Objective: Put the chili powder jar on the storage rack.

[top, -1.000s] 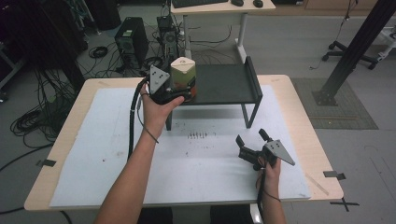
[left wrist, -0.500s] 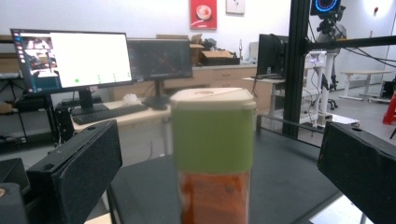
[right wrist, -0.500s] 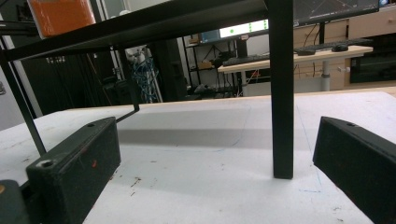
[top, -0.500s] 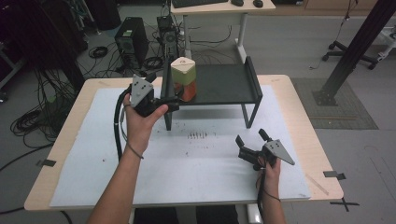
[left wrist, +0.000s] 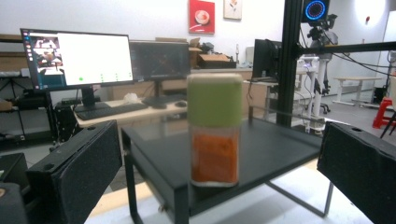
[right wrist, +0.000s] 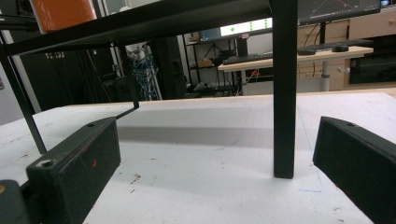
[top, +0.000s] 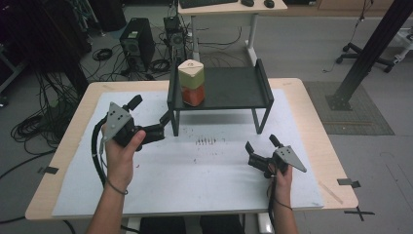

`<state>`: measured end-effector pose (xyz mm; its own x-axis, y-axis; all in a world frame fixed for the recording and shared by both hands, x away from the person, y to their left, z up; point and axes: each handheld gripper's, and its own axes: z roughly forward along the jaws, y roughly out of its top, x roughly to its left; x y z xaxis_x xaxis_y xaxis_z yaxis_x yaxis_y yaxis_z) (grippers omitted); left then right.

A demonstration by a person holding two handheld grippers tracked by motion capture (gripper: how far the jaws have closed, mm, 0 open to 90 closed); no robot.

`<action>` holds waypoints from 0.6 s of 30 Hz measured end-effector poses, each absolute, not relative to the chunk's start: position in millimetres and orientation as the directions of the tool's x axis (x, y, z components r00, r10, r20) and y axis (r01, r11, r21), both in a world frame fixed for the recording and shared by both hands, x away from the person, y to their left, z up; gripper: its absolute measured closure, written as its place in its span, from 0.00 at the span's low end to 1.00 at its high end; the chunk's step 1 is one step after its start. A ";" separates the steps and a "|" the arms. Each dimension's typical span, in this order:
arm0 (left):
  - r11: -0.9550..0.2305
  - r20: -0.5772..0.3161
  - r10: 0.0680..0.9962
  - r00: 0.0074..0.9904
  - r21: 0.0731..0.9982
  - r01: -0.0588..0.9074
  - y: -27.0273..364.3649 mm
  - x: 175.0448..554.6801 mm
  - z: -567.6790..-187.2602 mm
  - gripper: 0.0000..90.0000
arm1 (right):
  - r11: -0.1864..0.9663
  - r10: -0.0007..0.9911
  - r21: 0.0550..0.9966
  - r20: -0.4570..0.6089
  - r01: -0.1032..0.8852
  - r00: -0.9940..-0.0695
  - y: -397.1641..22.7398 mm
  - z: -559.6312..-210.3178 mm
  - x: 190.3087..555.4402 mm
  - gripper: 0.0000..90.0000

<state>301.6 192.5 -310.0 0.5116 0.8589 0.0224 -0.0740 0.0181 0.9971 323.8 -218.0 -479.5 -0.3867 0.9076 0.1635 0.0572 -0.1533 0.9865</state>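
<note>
In the high view, the left gripper point(top: 152, 116) was found drawn back from the black shelf point(top: 229, 87), low over the white mat point(top: 195, 170) toward the table's left edge, its jaws spread apart and empty. A second earlier it had been closed around the carton point(top: 191, 83) at the shelf's left end; half a second earlier it had already let go and started away. The carton was left standing upright on the shelf's left front corner, clear of both grippers. From this the placing could be judged done, and the withdrawal nearly complete. The right gripper point(top: 263, 150) was seen where it had been throughout, resting near the table's front right part, jaws parted, nothing held.

In the left gripper view, the carton point(left wrist: 215, 128) was shown centred between the two black jaws but farther off, not touched by either, its green band above an orange lower half. It stood squarely near the shelf point(left wrist: 280, 149) edge nearest the camera, with no visible lean, so it was judged stable, though close to that edge.

In the right gripper view, the wide-set jaws were seen just above the mat point(right wrist: 210, 186), with a shelf leg point(right wrist: 284, 93) ahead of them. The carton's orange base point(right wrist: 63, 13) was glimpsed at the top left corner, upon the shelf.
</note>
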 end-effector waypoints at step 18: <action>0.045 -0.008 0.877 0.480 0.997 -0.065 220.8 278.4 -366.5 0.00 | -0.150 0.910 0.987 0.159 0.053 -0.382 -217.5 -479.7 323.1 0.00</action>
